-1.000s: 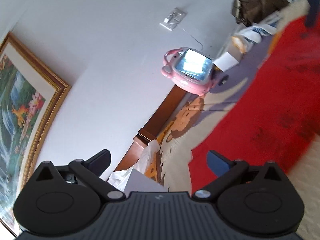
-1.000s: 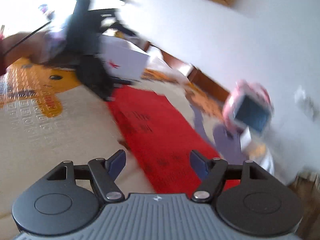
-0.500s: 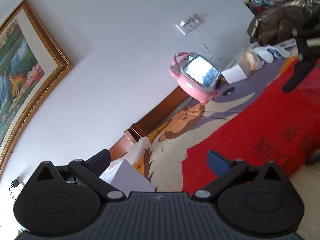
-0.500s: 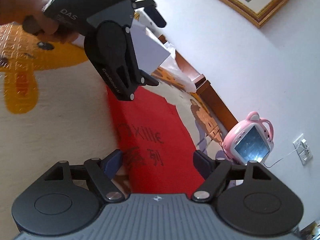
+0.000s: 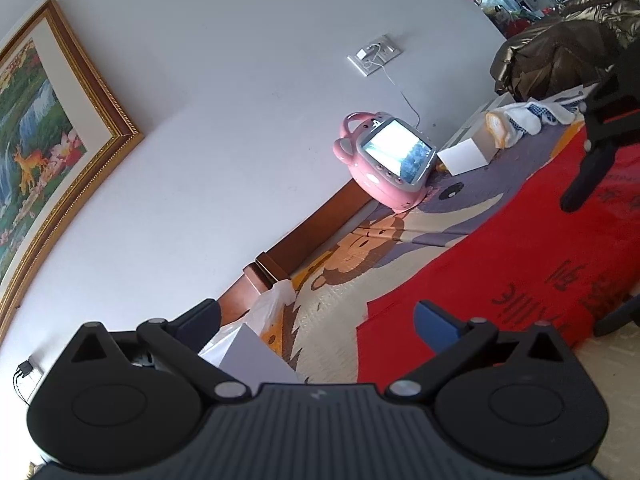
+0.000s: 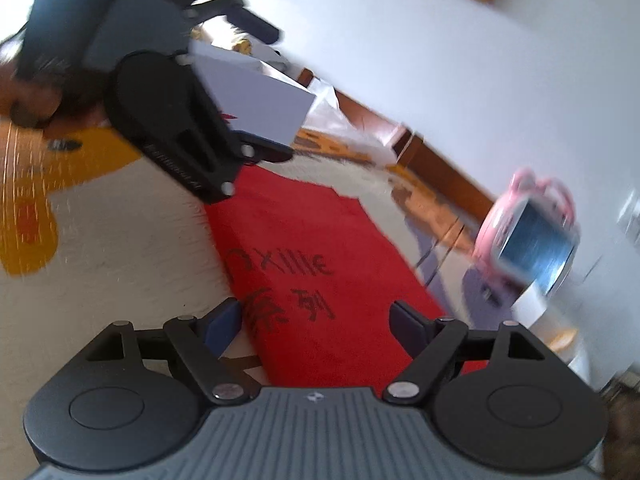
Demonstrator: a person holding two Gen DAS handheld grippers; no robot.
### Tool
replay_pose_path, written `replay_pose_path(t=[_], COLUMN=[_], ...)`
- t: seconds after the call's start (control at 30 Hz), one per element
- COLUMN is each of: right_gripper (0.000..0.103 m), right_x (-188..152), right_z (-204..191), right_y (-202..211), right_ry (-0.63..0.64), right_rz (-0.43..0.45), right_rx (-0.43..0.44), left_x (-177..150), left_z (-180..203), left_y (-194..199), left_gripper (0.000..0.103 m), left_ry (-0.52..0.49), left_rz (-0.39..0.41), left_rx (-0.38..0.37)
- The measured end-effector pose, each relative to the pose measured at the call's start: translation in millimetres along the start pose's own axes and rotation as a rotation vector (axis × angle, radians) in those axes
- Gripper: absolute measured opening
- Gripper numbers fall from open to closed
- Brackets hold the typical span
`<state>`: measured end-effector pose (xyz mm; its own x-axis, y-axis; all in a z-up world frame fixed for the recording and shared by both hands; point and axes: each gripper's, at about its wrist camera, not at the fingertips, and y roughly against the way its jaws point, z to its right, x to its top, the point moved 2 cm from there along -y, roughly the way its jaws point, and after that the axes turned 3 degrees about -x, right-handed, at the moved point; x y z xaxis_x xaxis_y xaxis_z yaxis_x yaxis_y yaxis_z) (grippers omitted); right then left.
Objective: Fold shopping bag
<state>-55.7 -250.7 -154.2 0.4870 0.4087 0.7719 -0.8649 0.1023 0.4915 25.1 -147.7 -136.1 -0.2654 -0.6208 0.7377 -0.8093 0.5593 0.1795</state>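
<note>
Red shopping bag (image 6: 320, 248) lies flat on the patterned mat (image 6: 120, 248), long axis running away from both empty, spread-jawed grippers: left gripper (image 5: 316, 320), right gripper (image 6: 316, 320)

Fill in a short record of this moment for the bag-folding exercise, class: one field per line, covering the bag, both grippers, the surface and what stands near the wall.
bag: red shopping bag, flat, dark lettering on it
surface: patterned cartoon mat
left gripper: jaws open, empty, above the bag's edge
right gripper: jaws open, empty, over the bag
by the wall: pink toy screen; white box
</note>
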Motion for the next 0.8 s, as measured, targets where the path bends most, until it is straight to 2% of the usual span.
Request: replay_pose_path(t=[0.2, 0.43, 0.63, 0.73, 0.8], right_gripper=[0.083, 0.092, 0.072, 0.06, 0.059], right_x=[-3, -8, -16, -20, -24], right_z=[3, 21, 41, 51, 53], right_y=[-1, -12, -8, -4, 4], right_ry=[-0.063, -0.192, -0.247, -0.267, -0.246], right_rz=[-0.012, -0.06, -0.093, -0.108, -0.11], right_rx=[0.033, 0.105, 0.252, 0.331, 0.367], left_x=[2, 3, 5, 6, 7], left_z=[0, 0, -2, 0, 2], left_y=[4, 5, 8, 9, 12], left_gripper=[0.102, 0.102, 0.102, 0.102, 0.102], left_ry=[0.011, 0.013, 0.025, 0.019, 0.015], left_rz=[0.007, 0.005, 0.018, 0.012, 0.022], left_rx=[-0.017, -0.018, -0.026, -0.062, -0.081])
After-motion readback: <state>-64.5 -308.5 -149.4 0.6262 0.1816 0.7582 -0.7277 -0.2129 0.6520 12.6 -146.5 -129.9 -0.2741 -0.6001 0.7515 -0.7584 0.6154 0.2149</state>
